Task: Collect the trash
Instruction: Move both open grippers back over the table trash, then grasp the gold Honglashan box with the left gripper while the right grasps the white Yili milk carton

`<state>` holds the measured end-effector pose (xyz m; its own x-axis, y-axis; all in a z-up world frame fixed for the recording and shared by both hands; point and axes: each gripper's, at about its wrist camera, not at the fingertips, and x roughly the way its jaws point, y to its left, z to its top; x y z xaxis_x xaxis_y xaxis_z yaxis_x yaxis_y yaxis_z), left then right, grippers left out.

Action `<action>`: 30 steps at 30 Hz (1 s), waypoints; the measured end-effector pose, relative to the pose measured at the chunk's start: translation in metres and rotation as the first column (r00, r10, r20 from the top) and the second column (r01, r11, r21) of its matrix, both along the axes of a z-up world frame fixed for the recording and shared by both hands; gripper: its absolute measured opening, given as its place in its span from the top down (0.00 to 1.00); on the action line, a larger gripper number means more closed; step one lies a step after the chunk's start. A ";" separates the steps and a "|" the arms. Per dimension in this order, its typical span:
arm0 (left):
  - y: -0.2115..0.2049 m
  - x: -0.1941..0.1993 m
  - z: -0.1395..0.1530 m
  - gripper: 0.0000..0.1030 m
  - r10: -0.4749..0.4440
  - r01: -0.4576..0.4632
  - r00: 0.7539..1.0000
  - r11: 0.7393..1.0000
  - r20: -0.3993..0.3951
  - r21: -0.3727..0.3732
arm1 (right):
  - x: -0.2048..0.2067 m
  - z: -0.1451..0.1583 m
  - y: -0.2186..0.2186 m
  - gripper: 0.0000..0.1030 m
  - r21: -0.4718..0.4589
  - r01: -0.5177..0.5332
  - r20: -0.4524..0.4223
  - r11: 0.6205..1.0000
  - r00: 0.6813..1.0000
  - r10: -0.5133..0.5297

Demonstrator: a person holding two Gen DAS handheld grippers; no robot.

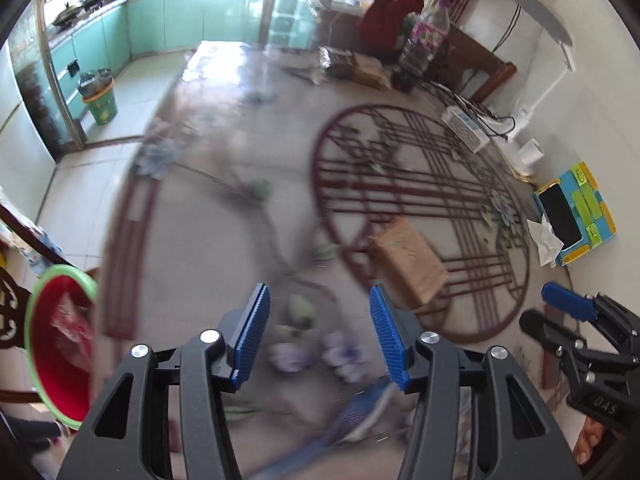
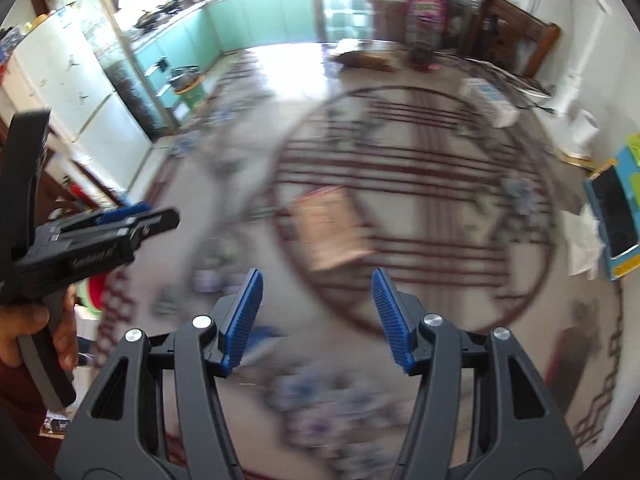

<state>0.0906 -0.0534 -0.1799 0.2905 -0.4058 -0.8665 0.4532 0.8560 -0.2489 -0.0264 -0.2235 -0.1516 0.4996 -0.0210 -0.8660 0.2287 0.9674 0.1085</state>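
A brown cardboard box (image 1: pixel 408 266) lies on the patterned tablecloth (image 1: pixel 224 240), just beyond and right of my left gripper (image 1: pixel 319 292), which is open with nothing between its blue pads. In the right wrist view the same box (image 2: pixel 332 228) lies ahead of my right gripper (image 2: pixel 317 276), also open and empty. A crumpled white tissue (image 1: pixel 544 240) rests at the table's right side beside a phone (image 1: pixel 560 216). A red bin with a green rim (image 1: pixel 60 344) stands low on the left with crumpled wrapping in it. Both views are blurred.
A plastic bottle (image 1: pixel 426 36), brown packets (image 1: pixel 360 66) and a white power strip (image 1: pixel 466 128) with cables sit at the table's far side. A green waste bin (image 1: pixel 100 100) stands on the kitchen floor. A blurred blue and white thing (image 1: pixel 356 412) lies under my left gripper.
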 end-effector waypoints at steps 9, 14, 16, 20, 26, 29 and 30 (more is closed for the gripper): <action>-0.109 0.000 -0.057 0.33 0.139 -0.135 0.988 0.989 -0.072 0.058 | 0.024 0.010 -0.161 0.33 -0.175 0.043 0.073 0.984 0.997 -0.031; -0.128 0.004 -0.074 0.33 0.215 -0.202 0.969 0.973 -0.122 0.111 | 0.083 -0.006 -0.247 0.33 -0.175 0.030 0.040 0.984 0.999 -0.024; -0.132 0.004 -0.077 0.33 0.238 -0.221 0.963 0.966 -0.127 0.135 | 0.110 -0.017 -0.271 0.33 -0.189 0.020 0.017 0.982 1.000 -0.017; -0.140 0.003 -0.080 0.33 0.246 -0.224 0.962 0.959 -0.121 0.171 | 0.167 -0.047 -0.317 0.33 -0.137 0.033 -0.026 0.990 0.999 -0.037; -0.137 0.006 -0.079 0.33 0.260 -0.240 0.960 0.955 -0.106 0.174 | 0.224 -0.074 -0.352 0.33 -0.042 0.032 -0.060 0.999 0.998 -0.035; -0.137 0.008 -0.079 0.33 0.256 -0.234 0.961 0.956 -0.108 0.178 | 0.247 -0.089 -0.353 0.32 -0.024 -0.019 -0.096 1.000 0.995 0.017; -0.139 0.009 -0.079 0.33 0.253 -0.231 0.962 0.956 -0.107 0.180 | 0.251 -0.093 -0.353 0.32 -0.021 -0.032 -0.110 0.999 0.994 0.030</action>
<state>0.0994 -0.1926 -0.2589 0.2452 -0.1858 -0.9515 0.2009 0.9699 -0.1376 0.2250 -0.5769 -0.2450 0.4027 -0.0277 -0.9149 0.2079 0.9762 0.0620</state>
